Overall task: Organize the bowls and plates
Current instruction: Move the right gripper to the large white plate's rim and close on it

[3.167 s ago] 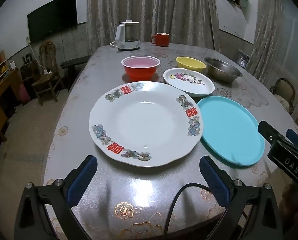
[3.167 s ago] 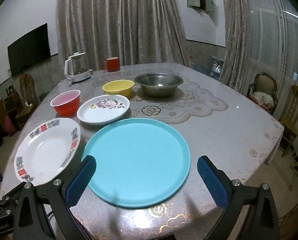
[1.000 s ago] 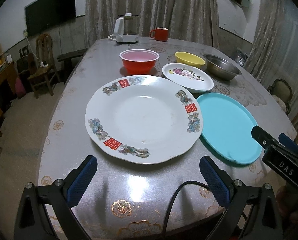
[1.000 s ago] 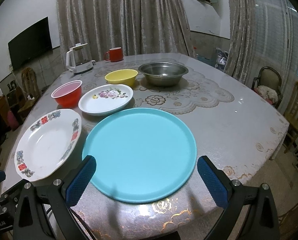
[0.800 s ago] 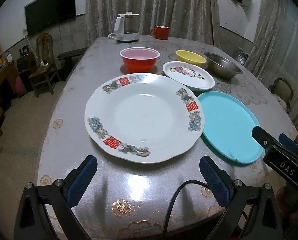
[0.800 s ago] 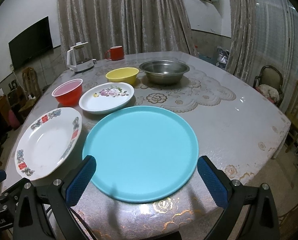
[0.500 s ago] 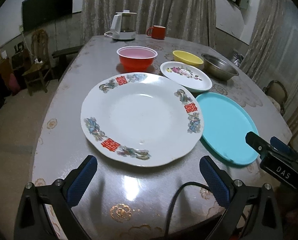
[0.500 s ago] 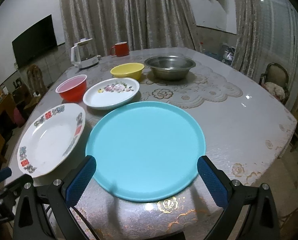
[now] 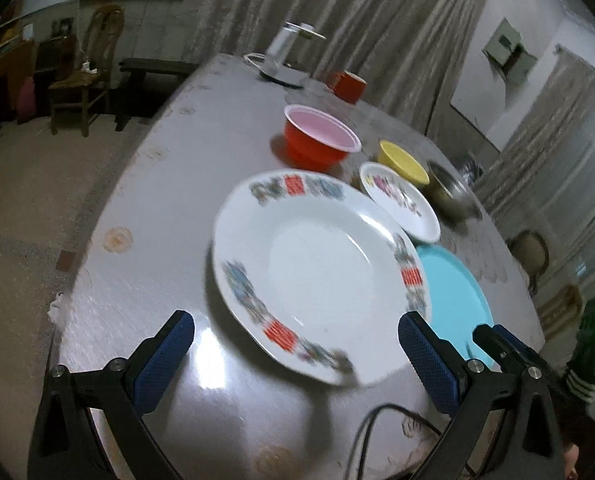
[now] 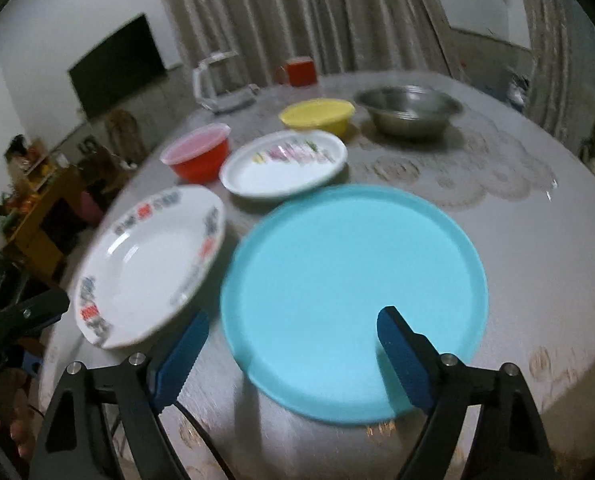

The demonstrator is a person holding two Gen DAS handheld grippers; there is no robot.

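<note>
Nothing stacked yet: teal plate [image 10: 353, 260], big patterned plate [image 9: 317, 272], small floral plate [image 10: 283, 164], red bowl [image 10: 199, 156], yellow bowl [image 10: 317, 116] and steel bowl [image 10: 409, 110] all sit apart on the tabletop [image 10: 537, 240]. Right gripper [image 10: 291, 334] released, jaws have just been narrowing, teal plate's near rim between them, no pad contact. Left gripper [image 9: 295, 338] wide and empty, patterned plate just ahead

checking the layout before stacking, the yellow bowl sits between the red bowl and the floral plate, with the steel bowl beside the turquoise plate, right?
Not quite: the right wrist view shows the yellow bowl between the red bowl and the steel bowl, behind the floral plate. The steel bowl stands well behind the turquoise plate, not beside it.
</note>
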